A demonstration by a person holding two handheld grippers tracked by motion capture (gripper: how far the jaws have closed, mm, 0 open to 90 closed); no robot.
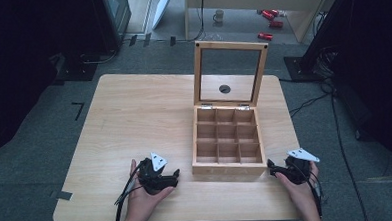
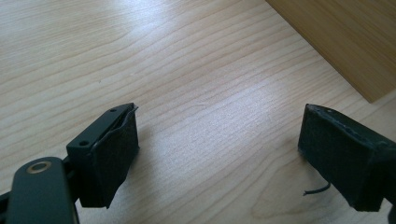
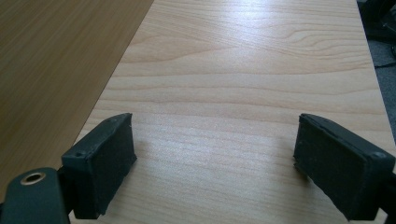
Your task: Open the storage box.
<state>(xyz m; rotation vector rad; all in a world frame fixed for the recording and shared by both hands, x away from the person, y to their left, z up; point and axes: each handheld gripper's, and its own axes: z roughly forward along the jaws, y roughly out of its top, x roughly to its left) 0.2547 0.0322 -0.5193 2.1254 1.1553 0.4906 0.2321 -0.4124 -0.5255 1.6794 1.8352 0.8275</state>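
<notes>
A wooden box with a grid of small empty compartments stands on the right half of the table, its glass-paned lid upright at the back. My left gripper rests on the table just left of the box's front corner, and its jaws are open over bare wood. My right gripper lies at the box's front right corner, open with nothing between its pads. The box's side wall shows at the upper right of the left gripper view. That wall runs along the left of the right gripper view.
The table's front edge lies close under both hands, and its right edge is near the right gripper. A mug and red cans sit on the floor beyond. Cables trail across the floor at right.
</notes>
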